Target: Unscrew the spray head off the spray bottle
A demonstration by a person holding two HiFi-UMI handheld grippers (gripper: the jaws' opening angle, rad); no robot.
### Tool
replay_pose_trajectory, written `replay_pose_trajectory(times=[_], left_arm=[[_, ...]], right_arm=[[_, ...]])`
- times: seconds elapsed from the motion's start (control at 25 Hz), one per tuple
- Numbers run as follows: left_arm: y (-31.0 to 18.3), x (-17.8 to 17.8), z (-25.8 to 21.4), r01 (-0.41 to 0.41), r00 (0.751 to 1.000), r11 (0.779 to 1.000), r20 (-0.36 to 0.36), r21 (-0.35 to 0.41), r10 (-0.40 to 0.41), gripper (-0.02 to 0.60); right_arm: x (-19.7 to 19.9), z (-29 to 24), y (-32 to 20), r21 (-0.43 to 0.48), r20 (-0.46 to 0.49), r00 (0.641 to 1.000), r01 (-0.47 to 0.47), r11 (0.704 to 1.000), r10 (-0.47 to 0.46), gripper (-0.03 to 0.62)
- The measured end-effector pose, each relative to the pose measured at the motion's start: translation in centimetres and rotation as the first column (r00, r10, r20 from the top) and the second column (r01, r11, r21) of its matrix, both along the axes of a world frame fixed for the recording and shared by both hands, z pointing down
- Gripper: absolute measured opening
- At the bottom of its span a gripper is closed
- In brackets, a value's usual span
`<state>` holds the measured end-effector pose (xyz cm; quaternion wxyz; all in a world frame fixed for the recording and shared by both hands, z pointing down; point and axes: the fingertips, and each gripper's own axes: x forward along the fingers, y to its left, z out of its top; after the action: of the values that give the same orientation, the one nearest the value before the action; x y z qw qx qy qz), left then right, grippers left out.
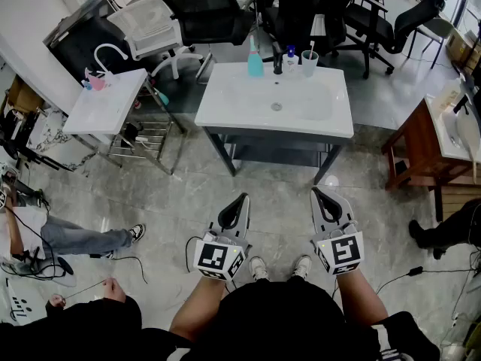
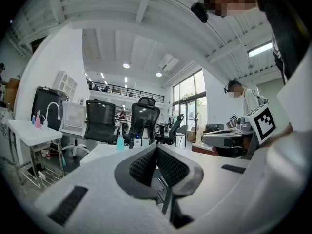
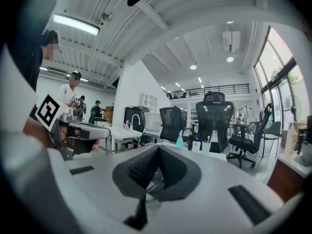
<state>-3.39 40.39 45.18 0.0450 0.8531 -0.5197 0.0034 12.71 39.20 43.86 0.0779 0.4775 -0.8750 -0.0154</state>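
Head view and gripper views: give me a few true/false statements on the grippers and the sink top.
1. The left gripper and the right gripper are both shut and empty. True.
2. The left gripper holds the teal spray bottle. False: the bottle stands on the white sink, with both grippers well short of it.
3. A cup stands right of the faucet. True.
4. The teal spray bottle lies on its side. False: it stands upright.
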Motion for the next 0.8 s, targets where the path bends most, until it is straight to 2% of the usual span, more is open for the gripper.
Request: replay_pose_trajectory(times=[0.4, 0.8], left_arm=[[0.1, -1.5, 0.5, -0.026, 1.0, 1.0, 0.0, -0.001, 0.026, 0.011], [-0.7, -5.2, 1.2, -0.036, 0.999, 0.999, -0.004, -0.016, 0.036, 0.011]], right_arm=[[-1.8, 0.3, 0.3, 0.004, 0.003, 1.0, -0.026, 1.0, 0.026, 0.003], [-4.6, 0.0, 0.3, -0.015, 0.049, 0.997, -0.067, 0.998, 0.067, 0.005]])
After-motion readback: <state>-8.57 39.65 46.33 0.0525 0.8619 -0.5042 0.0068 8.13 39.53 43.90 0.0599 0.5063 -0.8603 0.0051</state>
